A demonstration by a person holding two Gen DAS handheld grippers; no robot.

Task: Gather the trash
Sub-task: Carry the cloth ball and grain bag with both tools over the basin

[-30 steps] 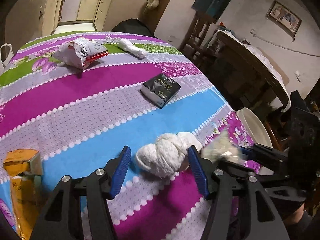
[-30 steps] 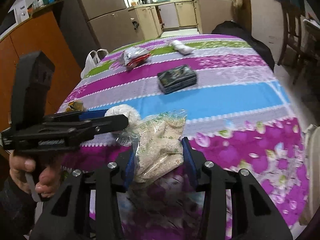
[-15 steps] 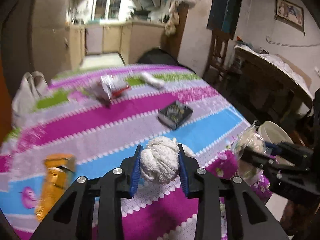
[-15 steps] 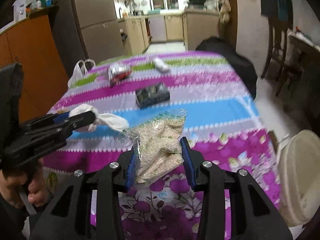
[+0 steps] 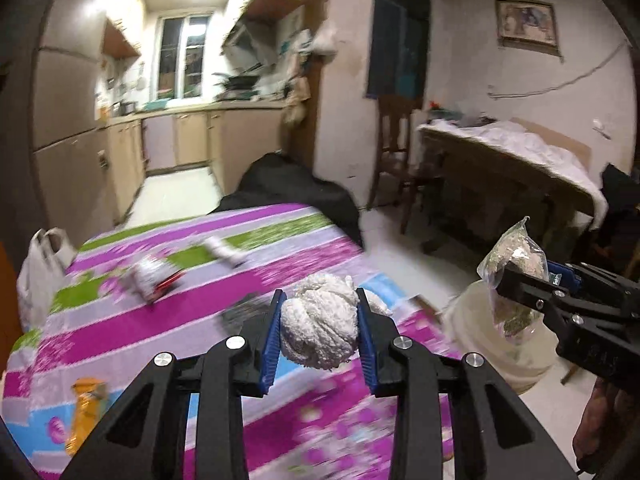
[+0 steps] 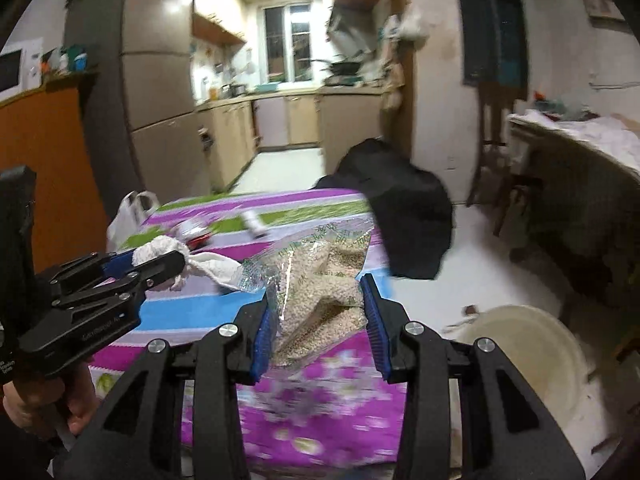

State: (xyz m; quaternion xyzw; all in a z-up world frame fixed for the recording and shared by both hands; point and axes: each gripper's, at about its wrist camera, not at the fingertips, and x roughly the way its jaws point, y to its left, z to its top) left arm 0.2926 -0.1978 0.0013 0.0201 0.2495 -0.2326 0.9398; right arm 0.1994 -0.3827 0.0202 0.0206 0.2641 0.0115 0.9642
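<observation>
My left gripper (image 5: 319, 330) is shut on a white crumpled cloth ball (image 5: 319, 326), held in the air above the striped tablecloth (image 5: 120, 344). My right gripper (image 6: 318, 314) is shut on a clear plastic bag of grain (image 6: 320, 284), also lifted off the table. In the left wrist view the right gripper (image 5: 520, 280) shows at the right with the bag (image 5: 516, 256) above a cream bucket (image 5: 480, 320) on the floor. In the right wrist view the left gripper (image 6: 160, 262) shows at the left with the cloth (image 6: 168, 246); the bucket (image 6: 532, 344) stands low right.
On the table lie a red and white wrapper (image 5: 154, 276), a white roll (image 5: 224, 254) and an orange packet (image 5: 86, 404). A white plastic bag (image 5: 38, 268) hangs at the table's left edge. A black bag (image 6: 400, 216), a wooden chair (image 5: 400, 160) and a cluttered side table (image 5: 512, 160) stand beyond.
My left gripper has closed on the white cloth ball and lifted it off the table. Both grippers have risen and tilted up, the right one carrying the grain bag toward the bucket side.
</observation>
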